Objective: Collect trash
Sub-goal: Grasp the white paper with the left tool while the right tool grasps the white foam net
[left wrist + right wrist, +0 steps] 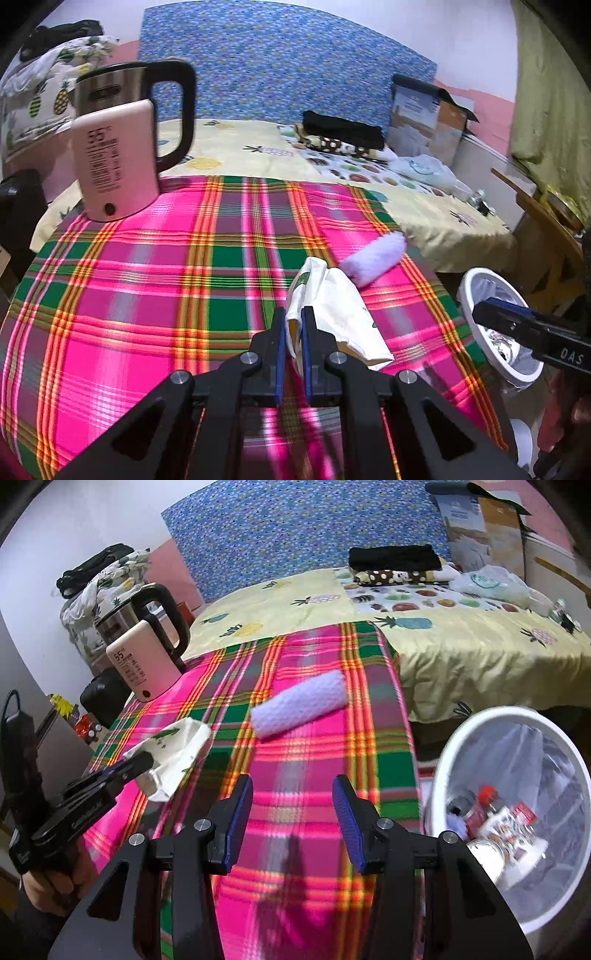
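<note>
Plaid-covered tabletop [147, 288] beside bed [461, 653]. White bin [461, 738] at tabletop's right edge, trash inside. Kettle [129, 88] at far left corner. Lilac roll [299, 707] lies mid-tabletop. Left tool [294, 325] clamped on crumpled white paper bag [332, 295], held just above cloth. Right tool [291, 801] apart, nothing between its pads.

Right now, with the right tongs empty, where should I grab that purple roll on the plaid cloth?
Grip the purple roll across its middle, coming from above with the right tongs turned crosswise to its length. It lies flat and diagonal on the plaid cloth, nothing touching it, so the rounded sides are free.
</note>
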`<state>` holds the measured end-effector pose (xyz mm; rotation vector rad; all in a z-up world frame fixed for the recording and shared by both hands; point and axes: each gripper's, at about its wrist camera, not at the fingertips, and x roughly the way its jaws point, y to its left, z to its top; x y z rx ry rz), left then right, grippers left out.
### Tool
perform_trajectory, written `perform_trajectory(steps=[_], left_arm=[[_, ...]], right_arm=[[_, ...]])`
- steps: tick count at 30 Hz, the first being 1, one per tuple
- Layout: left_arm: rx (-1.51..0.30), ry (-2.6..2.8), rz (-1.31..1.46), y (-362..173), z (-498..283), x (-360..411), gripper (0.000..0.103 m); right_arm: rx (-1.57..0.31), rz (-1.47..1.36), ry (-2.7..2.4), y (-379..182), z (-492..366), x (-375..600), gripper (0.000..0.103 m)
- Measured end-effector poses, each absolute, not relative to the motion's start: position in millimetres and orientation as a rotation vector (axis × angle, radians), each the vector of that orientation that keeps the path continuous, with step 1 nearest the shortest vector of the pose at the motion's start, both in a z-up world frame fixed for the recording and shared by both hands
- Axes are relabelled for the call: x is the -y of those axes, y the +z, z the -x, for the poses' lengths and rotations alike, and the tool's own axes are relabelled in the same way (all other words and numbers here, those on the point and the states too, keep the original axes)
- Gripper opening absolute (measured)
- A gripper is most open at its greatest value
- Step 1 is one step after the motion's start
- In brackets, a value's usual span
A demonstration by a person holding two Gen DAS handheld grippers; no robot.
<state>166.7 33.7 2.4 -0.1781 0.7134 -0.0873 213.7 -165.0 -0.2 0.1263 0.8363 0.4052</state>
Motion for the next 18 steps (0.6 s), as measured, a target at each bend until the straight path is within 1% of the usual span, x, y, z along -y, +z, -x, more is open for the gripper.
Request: perform_trajectory(steps=[11, 18], left_arm=[[-0.709, -0.018, 0.224, -8, -167, -72, 0.008], [-0.713, 0.004, 0.258, -15, -170, -91, 0.008]], right_arm=[[-0.864, -0.122, 0.409, -8, -244, 128, 0.046], [-0.892, -0.176, 0.365, -19, -273, 119, 0.046]])
